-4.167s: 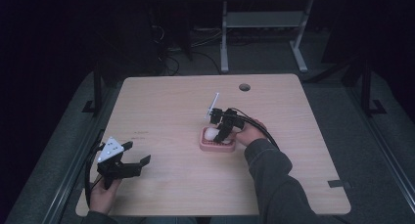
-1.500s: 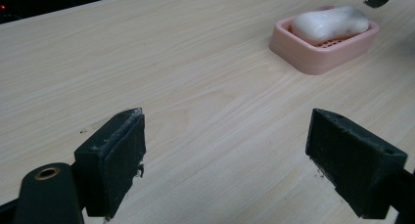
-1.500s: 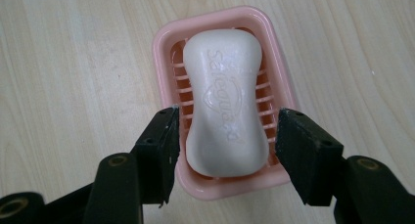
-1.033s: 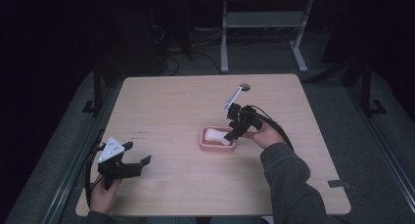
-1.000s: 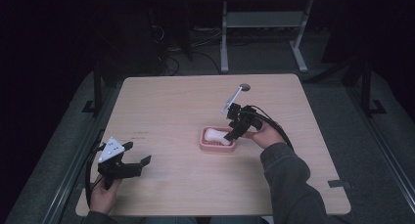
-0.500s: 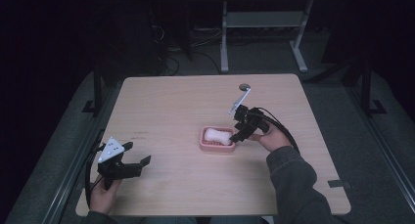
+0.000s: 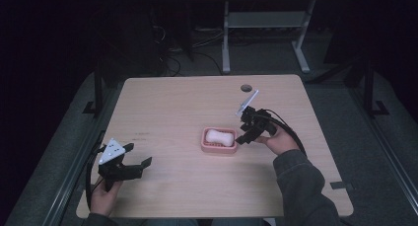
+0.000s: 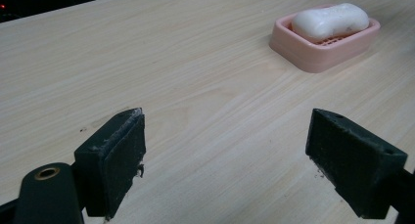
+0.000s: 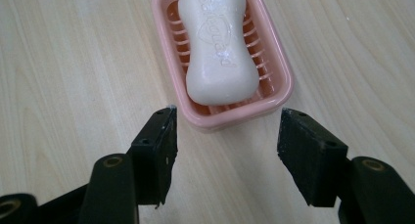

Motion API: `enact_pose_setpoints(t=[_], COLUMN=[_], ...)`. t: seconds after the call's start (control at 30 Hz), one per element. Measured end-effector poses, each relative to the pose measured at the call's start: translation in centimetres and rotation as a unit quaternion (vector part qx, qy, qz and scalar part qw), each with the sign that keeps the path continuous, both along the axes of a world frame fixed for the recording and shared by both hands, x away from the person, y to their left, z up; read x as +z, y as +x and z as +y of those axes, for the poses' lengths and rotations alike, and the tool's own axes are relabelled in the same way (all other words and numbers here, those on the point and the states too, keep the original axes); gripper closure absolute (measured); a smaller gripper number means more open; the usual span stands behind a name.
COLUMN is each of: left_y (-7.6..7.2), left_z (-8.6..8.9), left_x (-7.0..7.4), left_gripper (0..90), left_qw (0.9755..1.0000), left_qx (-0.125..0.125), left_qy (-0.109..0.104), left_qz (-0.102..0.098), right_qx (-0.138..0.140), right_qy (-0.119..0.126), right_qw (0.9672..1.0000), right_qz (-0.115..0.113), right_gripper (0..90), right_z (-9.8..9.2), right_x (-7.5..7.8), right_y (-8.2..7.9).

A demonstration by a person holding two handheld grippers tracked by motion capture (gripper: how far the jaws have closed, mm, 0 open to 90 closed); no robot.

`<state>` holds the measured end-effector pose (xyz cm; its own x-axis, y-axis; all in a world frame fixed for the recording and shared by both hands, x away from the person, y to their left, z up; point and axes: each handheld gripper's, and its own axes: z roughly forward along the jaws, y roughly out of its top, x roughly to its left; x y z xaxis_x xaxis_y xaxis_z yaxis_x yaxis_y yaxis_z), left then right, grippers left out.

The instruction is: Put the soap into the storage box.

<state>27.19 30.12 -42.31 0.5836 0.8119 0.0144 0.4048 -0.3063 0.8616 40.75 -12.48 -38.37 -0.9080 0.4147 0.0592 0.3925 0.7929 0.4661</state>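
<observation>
Our right claw (image 9: 222, 150) has backed off toward the desk's (image 7: 162, 102) right edge since a second ago; it now sits just beside the pink dish (image 9: 281, 84), jaws parted and empty. The soap (image 9: 219, 48) lies in the dish mid-desk, so we judge the placing done. Its embossed lettering looks like "Safeguard", only partly legible. Our left claw (image 8: 225, 160) rests released near the front-left corner.

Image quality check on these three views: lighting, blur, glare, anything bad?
High view: dim, surroundings nearly black, table evenly lit, both grippers readable. Left gripper view: jaws and wood grain sharp, soap dish slightly soft far off. Right gripper view: crisp, embossed lettering on the soap legible, mild sheen and no blown glare; soft shadow under the dish's near rim.
</observation>
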Motion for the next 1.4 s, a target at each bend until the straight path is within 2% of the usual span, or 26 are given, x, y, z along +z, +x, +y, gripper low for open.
enact_pose_setpoints(t=[0.37,0.67,1.17,1.4], left_y=[0.0,0.0,0.0,0.0], left_z=[0.0,-0.1,-0.1,-0.1], left_x=[0.0,-0.1,-0.1,-0.1], left_gripper=[14.6,14.5,14.5,14.5], left_qw=[1.0,1.0,1.0,1.0], left_qx=[-0.002,-0.003,-0.001,0.001], left_qy=[0.002,0.003,0.003,0.003], left_qz=[-0.001,-0.001,0.001,0.001], right_qx=[-0.012,-0.017,-0.044,-0.052], right_qy=[0.005,0.009,0.013,0.019], right_qw=[0.9999,0.9998,0.9989,0.9984], right_qz=[0.006,0.002,0.011,0.007], right_gripper=[39.4,39.4,39.4,39.4], right_z=[-1.5,-2.3,-5.5,-6.6], right_x=[-0.2,-0.2,-1.1,-1.4], right_y=[-0.6,-1.1,-2.6,-3.3])
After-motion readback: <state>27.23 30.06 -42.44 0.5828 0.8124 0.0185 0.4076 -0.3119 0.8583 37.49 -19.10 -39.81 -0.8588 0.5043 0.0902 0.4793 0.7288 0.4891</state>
